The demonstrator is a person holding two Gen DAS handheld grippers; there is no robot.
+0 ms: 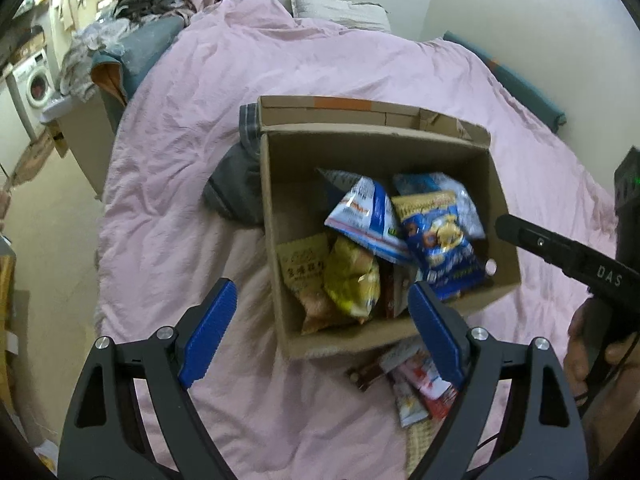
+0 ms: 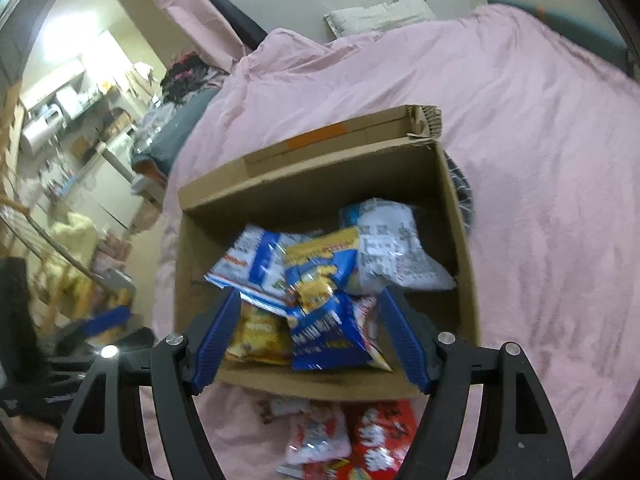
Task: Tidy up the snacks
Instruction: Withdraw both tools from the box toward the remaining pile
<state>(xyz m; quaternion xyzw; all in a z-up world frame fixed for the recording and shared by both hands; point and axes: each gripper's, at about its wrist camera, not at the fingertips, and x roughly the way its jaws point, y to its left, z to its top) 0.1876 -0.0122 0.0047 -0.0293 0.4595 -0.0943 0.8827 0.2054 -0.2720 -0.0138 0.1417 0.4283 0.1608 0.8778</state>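
Note:
An open cardboard box (image 1: 276, 240) (image 2: 188, 248) sits on a pink bed cover. Inside lie several snack bags: a blue one with a yellow top (image 1: 440, 248) (image 2: 320, 300), a white-and-blue one (image 1: 364, 216) (image 2: 252, 264), a yellow one (image 1: 352, 280) (image 2: 256, 332), a tan one (image 1: 304, 264) and a white one (image 2: 392, 248). More red-and-white packets (image 1: 416, 380) (image 2: 352, 440) lie on the cover in front of the box. My left gripper (image 1: 320, 328) is open and empty above the box's near edge. My right gripper (image 2: 308, 340) is open and empty over the bags; it also shows at the right of the left wrist view (image 1: 560, 248).
The pink bed cover (image 1: 240, 80) (image 2: 540, 140) spreads around the box. A grey garment (image 1: 236, 192) lies against the box's left side. A pillow (image 1: 340, 12) is at the bed's head. A cluttered chair (image 1: 132, 40) and a washing machine (image 1: 34, 84) stand left of the bed.

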